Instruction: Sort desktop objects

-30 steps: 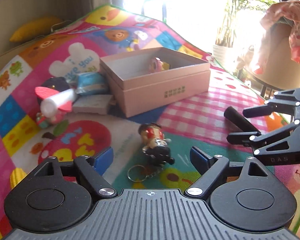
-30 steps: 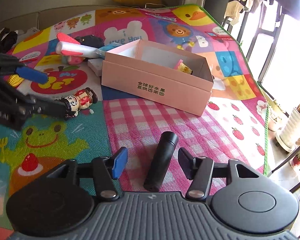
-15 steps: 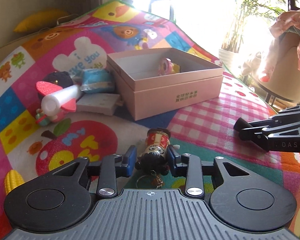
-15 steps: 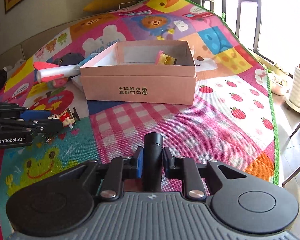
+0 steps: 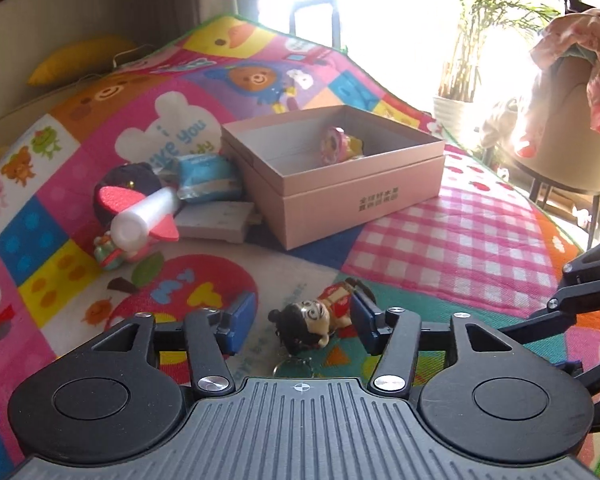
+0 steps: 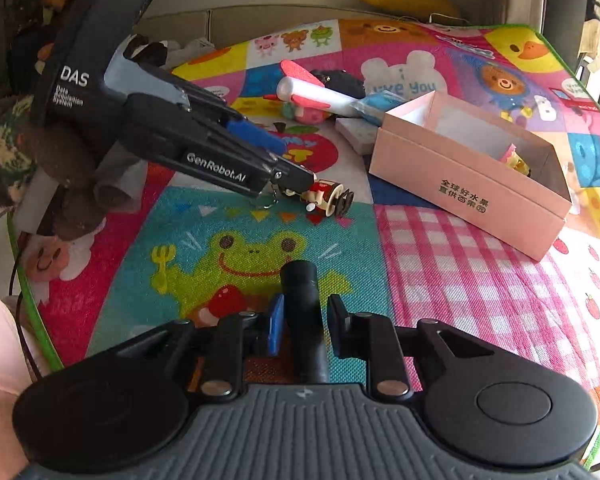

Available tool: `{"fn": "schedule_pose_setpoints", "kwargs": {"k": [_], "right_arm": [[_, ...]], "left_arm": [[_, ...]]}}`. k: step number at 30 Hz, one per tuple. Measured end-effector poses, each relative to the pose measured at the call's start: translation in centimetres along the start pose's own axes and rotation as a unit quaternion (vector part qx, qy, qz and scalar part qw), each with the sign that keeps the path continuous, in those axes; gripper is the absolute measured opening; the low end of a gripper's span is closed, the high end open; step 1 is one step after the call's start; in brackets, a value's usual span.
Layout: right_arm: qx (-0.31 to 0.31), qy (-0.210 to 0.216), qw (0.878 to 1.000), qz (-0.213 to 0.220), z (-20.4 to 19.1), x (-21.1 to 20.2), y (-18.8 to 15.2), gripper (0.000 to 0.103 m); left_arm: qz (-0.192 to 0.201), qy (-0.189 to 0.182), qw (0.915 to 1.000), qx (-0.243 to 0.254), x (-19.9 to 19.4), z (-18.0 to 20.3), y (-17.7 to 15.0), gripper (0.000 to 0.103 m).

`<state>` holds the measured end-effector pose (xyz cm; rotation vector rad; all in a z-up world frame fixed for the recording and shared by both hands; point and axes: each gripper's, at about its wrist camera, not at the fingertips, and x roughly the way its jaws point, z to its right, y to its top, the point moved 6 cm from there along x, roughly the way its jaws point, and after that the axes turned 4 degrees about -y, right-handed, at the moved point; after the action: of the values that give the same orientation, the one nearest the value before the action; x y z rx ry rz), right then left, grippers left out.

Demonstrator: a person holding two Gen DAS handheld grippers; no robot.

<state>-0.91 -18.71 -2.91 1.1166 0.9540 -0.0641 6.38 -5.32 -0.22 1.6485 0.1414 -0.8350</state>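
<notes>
A black cylinder (image 6: 302,312) is clamped between the pads of the right gripper (image 6: 302,326) and is held above the mat (image 6: 480,304). The jaws of the left gripper (image 5: 298,320) have just been opening; they stand apart, with the figurine (image 5: 318,316) lying on the mat between them, touching the right pad at most. The pickup step is judged to be in hand. Next, the cylinder is to be carried to the pink box (image 6: 468,188), which already holds a small toy (image 6: 516,160), and the figurine re-gripped, since its grasp appears lost.
</notes>
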Motion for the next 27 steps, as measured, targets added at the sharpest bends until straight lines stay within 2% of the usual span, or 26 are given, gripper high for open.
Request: {"fn": "schedule_pose_setpoints", "kwargs": {"k": [2, 4, 7, 10, 14, 18, 23, 27], "right_arm": [[0.002, -0.014, 1.0, -0.004, 0.3, -0.4, -0.7, 0.033], [0.003, -0.03, 1.0, -0.003, 0.6, -0.9, -1.3, 0.044], [0.001, -0.049, 0.999, -0.007, 1.2, -1.7, -2.1, 0.054], [-0.001, -0.061, 0.998, -0.008, 1.7, -2.3, -2.7, 0.056], [-0.002, -0.1, 0.995, 0.002, 2.8, -2.5, -2.8, 0.057], [0.023, -0.134, 0.991, 0.02, 4.5, -2.2, -2.1, 0.062], [0.057, -0.161, 0.985, 0.031, 6.2, -1.3, -1.6, 0.062], [0.078, -0.168, 0.982, 0.026, 6.7, -0.9, -1.7, 0.062]], "left_arm": [[0.002, -0.012, 0.9998, 0.016, 0.1, 1.0, 0.0, 0.072], [0.002, -0.018, 0.9992, 0.036, 0.6, 2.3, -0.1, 0.075], [0.001, -0.023, 0.9981, 0.057, 1.2, 3.7, -0.3, 0.078], [-0.001, -0.035, 0.9966, 0.075, 1.7, 4.7, -0.4, 0.082], [-0.006, -0.044, 0.9949, 0.091, 1.8, 5.6, -0.7, 0.084], [-0.007, -0.054, 0.9946, 0.088, 1.1, 5.9, -1.0, 0.086], [-0.014, -0.066, 0.9943, 0.082, 0.1, 6.2, -2.0, 0.094], [-0.015, -0.054, 0.9958, 0.073, -0.8, 5.4, -2.8, 0.095]]}}
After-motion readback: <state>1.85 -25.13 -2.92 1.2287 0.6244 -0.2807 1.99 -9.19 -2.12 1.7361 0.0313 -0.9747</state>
